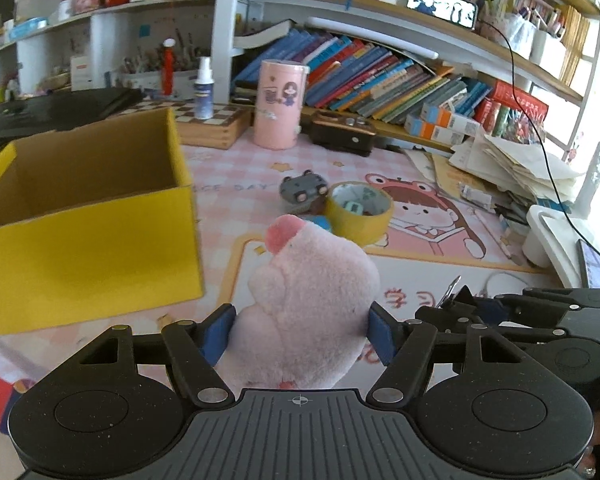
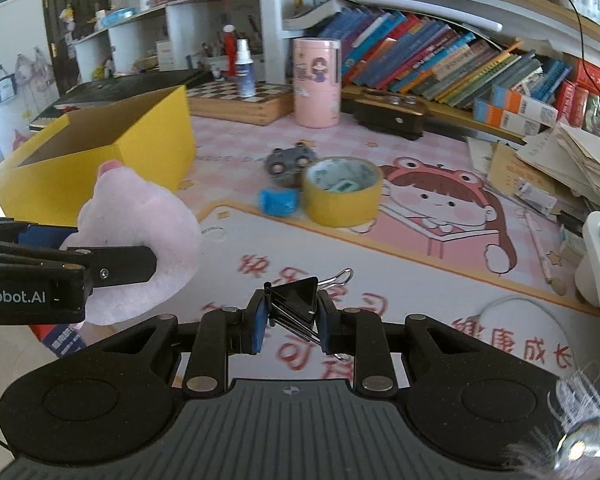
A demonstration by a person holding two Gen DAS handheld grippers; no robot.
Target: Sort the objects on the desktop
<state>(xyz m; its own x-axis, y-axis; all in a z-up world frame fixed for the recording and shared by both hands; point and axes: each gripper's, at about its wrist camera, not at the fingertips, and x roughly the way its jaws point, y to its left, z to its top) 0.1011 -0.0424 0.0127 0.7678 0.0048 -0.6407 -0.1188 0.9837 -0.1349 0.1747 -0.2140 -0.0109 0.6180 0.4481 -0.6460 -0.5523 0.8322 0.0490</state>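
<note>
My left gripper [image 1: 300, 330] is shut on a pink plush toy [image 1: 312, 296] and holds it above the desk mat, right of an open yellow box [image 1: 92, 224]. The toy also shows in the right wrist view [image 2: 140, 240], in front of the yellow box [image 2: 148, 144]. My right gripper [image 2: 292, 320] is shut on a black binder clip [image 2: 296, 304] above the mat. On the mat lie a yellow tape roll [image 2: 342, 196], a blue object [image 2: 278, 202] and a grey toy car [image 2: 290, 160].
A pink cylinder container [image 2: 316, 82], a chessboard box [image 2: 240, 100] with a spray bottle [image 2: 245, 70] and a dark wooden box [image 2: 392, 114] stand at the back. Leaning books [image 2: 440, 64] fill the shelf. Paper stacks [image 2: 572, 160] sit right.
</note>
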